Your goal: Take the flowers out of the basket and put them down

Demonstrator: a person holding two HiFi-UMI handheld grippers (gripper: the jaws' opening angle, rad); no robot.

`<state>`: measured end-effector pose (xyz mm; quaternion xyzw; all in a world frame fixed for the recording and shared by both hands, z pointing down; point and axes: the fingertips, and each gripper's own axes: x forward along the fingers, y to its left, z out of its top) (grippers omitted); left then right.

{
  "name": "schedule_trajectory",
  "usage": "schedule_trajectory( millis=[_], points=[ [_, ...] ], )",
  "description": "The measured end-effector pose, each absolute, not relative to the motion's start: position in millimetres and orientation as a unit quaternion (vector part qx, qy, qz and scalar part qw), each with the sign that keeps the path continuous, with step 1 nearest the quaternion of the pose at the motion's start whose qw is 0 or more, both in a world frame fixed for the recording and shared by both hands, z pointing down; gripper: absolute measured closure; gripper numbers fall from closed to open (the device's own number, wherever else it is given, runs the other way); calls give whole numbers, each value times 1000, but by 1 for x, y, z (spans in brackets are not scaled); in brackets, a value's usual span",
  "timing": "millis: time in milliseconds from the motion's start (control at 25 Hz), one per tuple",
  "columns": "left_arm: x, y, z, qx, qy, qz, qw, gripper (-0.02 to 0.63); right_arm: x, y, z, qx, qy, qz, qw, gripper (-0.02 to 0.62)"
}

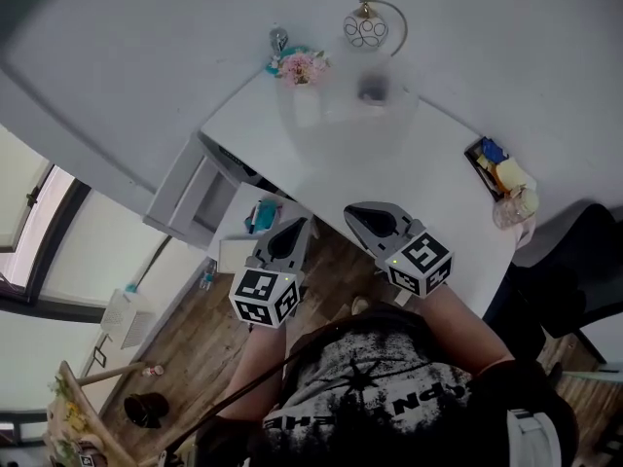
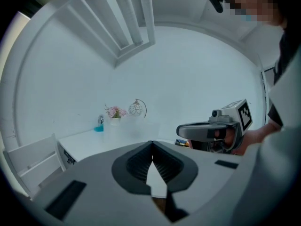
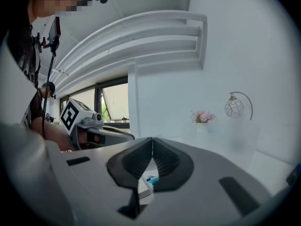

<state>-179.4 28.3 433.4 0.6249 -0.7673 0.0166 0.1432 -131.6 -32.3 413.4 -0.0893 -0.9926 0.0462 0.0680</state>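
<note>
A small bunch of pink flowers (image 1: 302, 66) stands at the far left corner of the white table (image 1: 438, 193); it also shows far off in the left gripper view as pink flowers (image 2: 115, 111) and in the right gripper view as pink flowers (image 3: 202, 117). A pale translucent basket (image 1: 346, 115) sits just right of them; whether the flowers are inside it I cannot tell. My left gripper (image 1: 290, 232) and right gripper (image 1: 370, 220) hover side by side at the table's near edge, far from the flowers. Both are shut and hold nothing: left gripper (image 2: 152, 144), right gripper (image 3: 153, 140).
A wire globe ornament (image 1: 367, 29) stands behind the basket and a teal object (image 1: 274, 64) left of the flowers. A tray of small items (image 1: 501, 178) lies at the table's right edge. White open drawers (image 1: 195, 197) stand to the left, a black chair (image 1: 574, 280) to the right.
</note>
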Motion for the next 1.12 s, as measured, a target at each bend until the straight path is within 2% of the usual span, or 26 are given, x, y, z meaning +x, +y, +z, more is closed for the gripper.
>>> schedule_trajectory(
  millis=[800, 1120],
  points=[
    [-232, -35, 429, 613, -776, 29, 144, 591, -183, -92, 415, -104, -991, 62, 60, 578],
    [-280, -60, 426, 638, -756, 40, 141, 591, -229, -120, 412, -77, -990, 108, 50, 578]
  ],
)
